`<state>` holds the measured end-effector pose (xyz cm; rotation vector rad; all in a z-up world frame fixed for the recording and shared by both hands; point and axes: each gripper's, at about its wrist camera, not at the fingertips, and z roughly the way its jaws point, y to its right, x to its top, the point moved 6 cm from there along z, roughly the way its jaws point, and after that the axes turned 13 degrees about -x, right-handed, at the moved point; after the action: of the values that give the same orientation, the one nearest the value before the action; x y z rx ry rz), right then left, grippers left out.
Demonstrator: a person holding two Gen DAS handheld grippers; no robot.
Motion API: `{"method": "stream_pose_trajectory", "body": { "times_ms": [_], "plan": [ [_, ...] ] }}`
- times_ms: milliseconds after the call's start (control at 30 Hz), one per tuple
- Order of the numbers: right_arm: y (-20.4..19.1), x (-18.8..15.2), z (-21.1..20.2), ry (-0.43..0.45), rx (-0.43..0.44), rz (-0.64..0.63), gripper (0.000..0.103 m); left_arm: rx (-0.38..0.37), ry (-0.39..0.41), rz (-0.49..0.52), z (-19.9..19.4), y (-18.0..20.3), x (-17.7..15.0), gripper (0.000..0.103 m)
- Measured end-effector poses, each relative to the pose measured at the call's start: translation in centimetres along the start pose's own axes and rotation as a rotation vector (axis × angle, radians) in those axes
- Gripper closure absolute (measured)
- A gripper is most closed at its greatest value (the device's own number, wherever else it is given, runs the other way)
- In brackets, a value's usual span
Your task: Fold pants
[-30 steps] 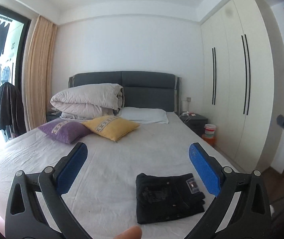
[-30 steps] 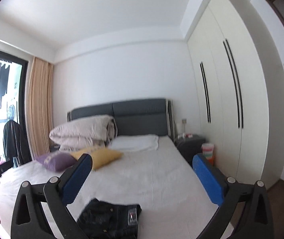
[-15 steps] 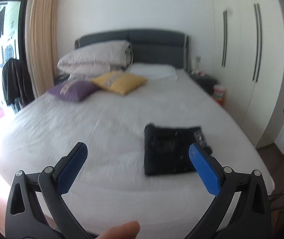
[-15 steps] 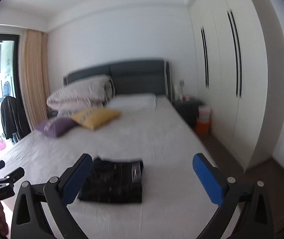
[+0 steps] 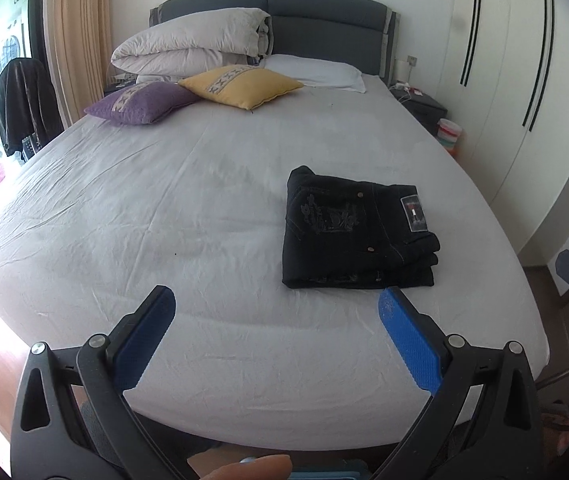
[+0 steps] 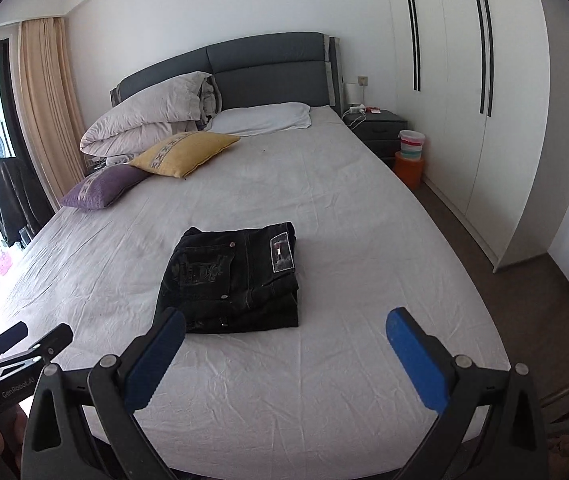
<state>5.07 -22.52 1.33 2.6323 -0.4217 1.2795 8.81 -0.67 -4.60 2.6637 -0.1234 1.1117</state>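
Note:
Black pants (image 5: 358,229) lie folded into a compact rectangle on the white bed sheet (image 5: 164,208), near the foot of the bed on its right side, with a label patch facing up. The same pants (image 6: 230,278) show in the right wrist view, ahead and slightly left. My left gripper (image 5: 274,306) is open and held above the bed's foot edge, short of the pants, with nothing between its blue pads. My right gripper (image 6: 284,330) is also open and empty, hovering just before the pants. The left gripper's body (image 6: 16,350) appears at the right view's lower left.
A purple cushion (image 5: 142,102), a yellow cushion (image 5: 240,86), a rolled duvet (image 5: 192,46) and a white pillow (image 5: 316,72) sit by the grey headboard. A nightstand (image 6: 378,128) and tubs (image 6: 410,156) stand to the right, beside white wardrobes (image 6: 464,92). A dark jacket (image 5: 24,104) hangs at the left.
Both grippers have tilted downward toward the bed, so the folded pants have moved up in both views. Neither gripper has closed, and the pants lie unmoved.

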Motion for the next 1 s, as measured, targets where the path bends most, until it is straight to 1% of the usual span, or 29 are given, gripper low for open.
{"method": "stream_pose_trajectory", "body": {
  "times_ms": [467, 1000],
  "plan": [
    [-1.3, -1.2, 0.5, -0.033, 0.013, -0.027, 0.0, -0.011, -0.041, 0.01, 0.4, 0.7, -1.3, 0.0],
    [-2.5, -2.4, 1.2, -0.077, 0.022, -0.053, 0.0, -0.014, -0.056, 0.006, 1.0, 0.6, -1.8, 0.0]
  ]
}}
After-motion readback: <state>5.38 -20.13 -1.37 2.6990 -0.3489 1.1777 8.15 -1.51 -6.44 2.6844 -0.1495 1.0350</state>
